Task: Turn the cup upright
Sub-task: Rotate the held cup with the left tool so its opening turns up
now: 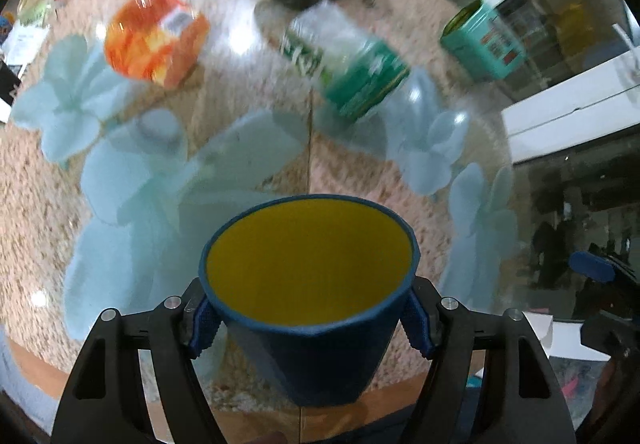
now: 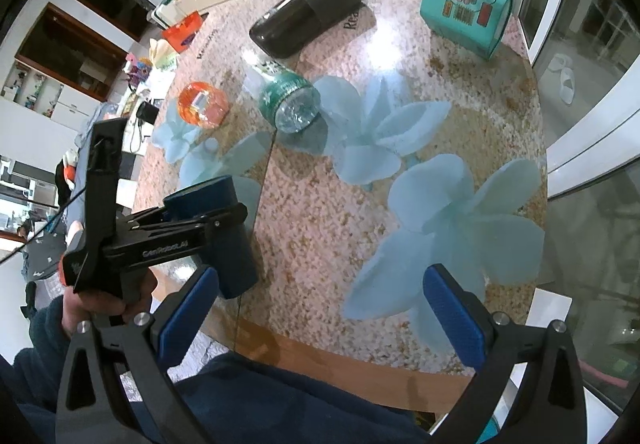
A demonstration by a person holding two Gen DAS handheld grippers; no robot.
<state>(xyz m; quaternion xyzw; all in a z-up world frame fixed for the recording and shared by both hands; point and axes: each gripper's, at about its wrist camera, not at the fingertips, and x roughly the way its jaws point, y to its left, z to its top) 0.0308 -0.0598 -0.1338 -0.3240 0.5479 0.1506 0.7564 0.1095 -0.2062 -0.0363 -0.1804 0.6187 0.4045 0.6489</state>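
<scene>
Cup (image 1: 308,276) at 6 o'clock, clamped mid-wall by left gripper (image 1: 308,324), off desk (image 1: 360,184) | rigid, light plastic; likely slippery, hold below rim | right gripper (image 2: 320,312) spread wide, holding nothing

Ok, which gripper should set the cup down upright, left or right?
Left. The left gripper is already shut on the cup, whose yellow inside faces the camera. The right gripper is open, holding nothing, off to the side above the table.
</scene>
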